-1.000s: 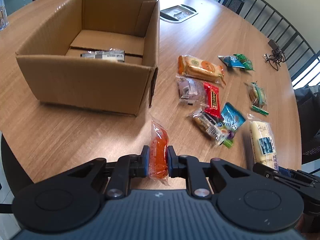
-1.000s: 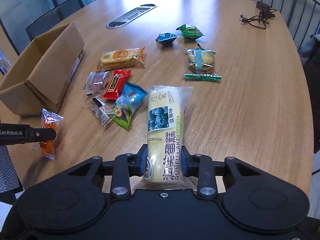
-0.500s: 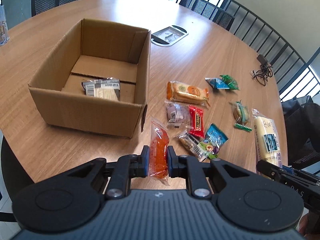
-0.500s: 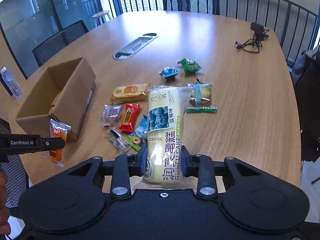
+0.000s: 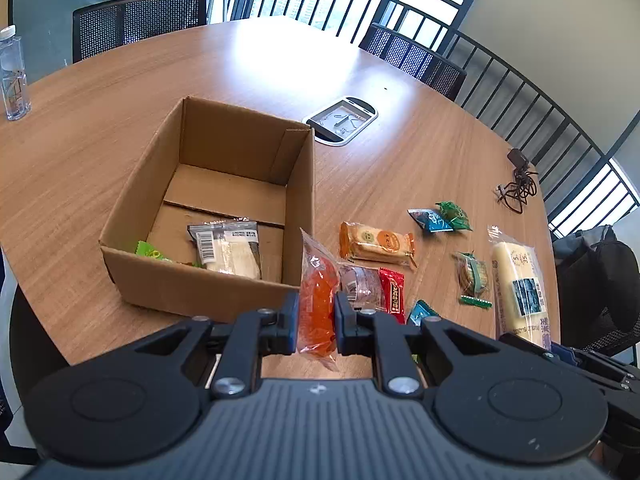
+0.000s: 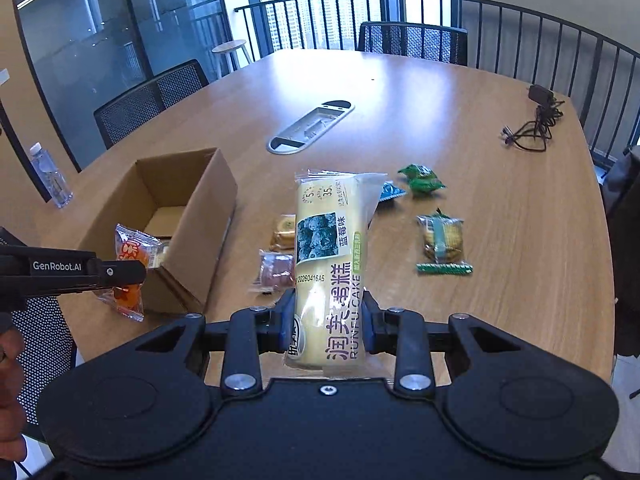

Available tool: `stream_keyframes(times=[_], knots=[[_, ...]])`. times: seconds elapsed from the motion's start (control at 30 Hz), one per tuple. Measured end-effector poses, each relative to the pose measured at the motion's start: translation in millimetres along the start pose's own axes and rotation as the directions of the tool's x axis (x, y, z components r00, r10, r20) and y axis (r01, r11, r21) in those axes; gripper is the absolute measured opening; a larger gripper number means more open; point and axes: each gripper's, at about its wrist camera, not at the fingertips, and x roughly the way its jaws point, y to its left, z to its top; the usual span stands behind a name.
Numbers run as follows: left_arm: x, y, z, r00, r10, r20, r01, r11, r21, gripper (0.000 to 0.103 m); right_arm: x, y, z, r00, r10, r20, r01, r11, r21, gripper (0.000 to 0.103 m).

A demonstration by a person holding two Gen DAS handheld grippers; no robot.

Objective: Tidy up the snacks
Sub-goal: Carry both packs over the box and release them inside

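Note:
My left gripper [image 5: 316,324] is shut on an orange snack packet [image 5: 316,300] and holds it in the air at the near right corner of an open cardboard box [image 5: 304,184]. The box holds a white wrapped snack [image 5: 228,248] and a green packet [image 5: 150,251]. My right gripper [image 6: 328,328] is shut on a long yellow cake pack [image 6: 328,256], raised above the table to the right of the box [image 6: 208,216]. The left gripper and its orange packet [image 6: 132,252] show at the left of the right wrist view.
Several loose snacks lie on the round wooden table [image 5: 400,152] right of the box: an orange biscuit pack [image 5: 376,242], a red bar [image 5: 392,292], blue [image 5: 428,220] and green [image 5: 454,214] packets, a cracker pack [image 5: 472,276]. A cable [image 5: 518,192], a bottle [image 5: 14,76] and chairs stand around.
Both grippers have risen with their snacks. The left one has moved toward the box's near right corner, so more of the box's inside shows.

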Motion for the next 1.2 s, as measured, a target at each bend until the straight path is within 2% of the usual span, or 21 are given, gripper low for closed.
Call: stream_keyframes(times=[0.63, 1.2], knots=[[-8, 44, 37, 0.999, 0.010, 0.033, -0.009, 1.000, -0.026, 0.017, 15, 45, 27, 0.998, 0.065, 0.023, -0.065, 0.997, -0.031, 0.031], [19, 72, 55, 0.999, 0.040, 0.017, -0.038, 0.996, -0.079, 0.017, 34, 90, 38, 0.992, 0.128, 0.004, -0.128, 0.991, -0.043, 0.031]])
